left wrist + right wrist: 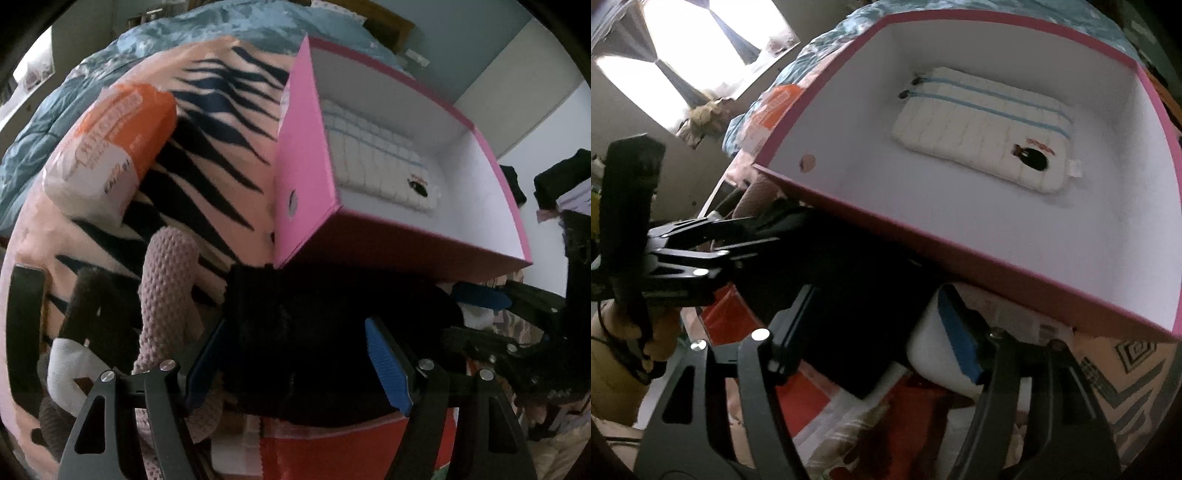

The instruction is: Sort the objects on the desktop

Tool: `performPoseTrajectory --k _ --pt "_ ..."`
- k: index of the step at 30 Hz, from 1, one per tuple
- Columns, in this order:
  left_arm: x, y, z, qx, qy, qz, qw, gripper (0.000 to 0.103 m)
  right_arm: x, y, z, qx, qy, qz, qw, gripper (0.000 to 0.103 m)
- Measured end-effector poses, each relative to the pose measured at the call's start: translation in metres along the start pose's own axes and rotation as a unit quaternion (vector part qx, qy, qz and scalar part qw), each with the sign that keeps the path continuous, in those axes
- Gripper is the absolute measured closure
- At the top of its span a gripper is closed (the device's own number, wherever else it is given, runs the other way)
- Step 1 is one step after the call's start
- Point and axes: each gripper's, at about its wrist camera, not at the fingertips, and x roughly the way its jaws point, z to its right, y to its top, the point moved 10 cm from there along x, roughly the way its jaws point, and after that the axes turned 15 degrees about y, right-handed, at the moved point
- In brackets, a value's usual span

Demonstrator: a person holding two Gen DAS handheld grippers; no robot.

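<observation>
A black fuzzy cloth (314, 332) lies in front of the pink box (306, 166). My left gripper (295, 325) points down over it, jaws apart on either side, and I see no pad pressing. In the box, whose inside is white (960, 229), lies a white quilted pouch (982, 125) with blue stripes. My right gripper (877, 295) is open over a black flat piece (857, 332); its right pad (960, 339) is beside a white object (931, 354). Each gripper shows in the other view: the right gripper (469, 317) and the left gripper (764, 232).
Everything rests on a pink blanket with black stripes (221, 147) over a blue duvet (55, 122). An orange and white packet (110, 147) lies at the far left, a pink knitted item (166, 280) nearer. Red packaging (332, 450) is under the black cloth. A hand (653, 332) holds the left gripper.
</observation>
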Motion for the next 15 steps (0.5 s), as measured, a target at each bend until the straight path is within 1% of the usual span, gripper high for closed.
performPoseTrajectory --k 2,5,6,9,10,11,12,13,14,15 --pt "0.001 -0.002 -0.001 -0.003 -0.008 -0.005 1.0000 0.027 0.005 -0.001 -0.006 -0.006 0.013 -0.008 1.000 0.034" --pt "0.001 -0.002 0.001 -0.003 -0.019 -0.006 0.9998 0.027 0.012 -0.005 -0.009 -0.013 0.011 -0.015 1.000 0.030" --pt "0.001 -0.002 0.001 -0.004 -0.021 -0.007 0.9997 0.028 0.011 -0.005 -0.009 -0.014 0.012 -0.015 1.000 0.030" --pt "0.001 -0.002 -0.001 -0.004 -0.011 -0.007 0.9999 0.033 0.012 -0.004 -0.010 -0.008 0.022 -0.018 1.000 0.031" --pt "0.001 -0.003 -0.001 -0.002 -0.009 -0.008 0.9999 0.034 0.013 -0.004 -0.010 -0.009 0.022 -0.018 1.000 0.035" --pt "0.001 -0.004 -0.002 -0.001 -0.007 -0.008 0.9999 0.035 0.012 -0.004 -0.010 -0.011 0.019 -0.018 1.000 0.049" --pt "0.000 -0.004 -0.002 -0.002 -0.007 -0.007 0.9999 0.038 0.013 -0.004 -0.010 -0.014 0.019 -0.020 1.000 0.064" --pt "0.000 -0.003 -0.001 -0.004 -0.008 -0.007 0.9999 0.042 0.015 -0.006 -0.012 -0.018 0.025 -0.029 0.999 0.070" --pt "-0.001 -0.003 -0.002 -0.007 -0.011 -0.007 0.9999 0.044 0.016 -0.007 -0.012 -0.019 0.026 -0.033 0.999 0.074" --pt "-0.002 -0.003 -0.003 -0.011 -0.012 -0.006 0.9998 0.049 0.016 -0.008 -0.013 -0.021 0.025 -0.033 0.999 0.078"
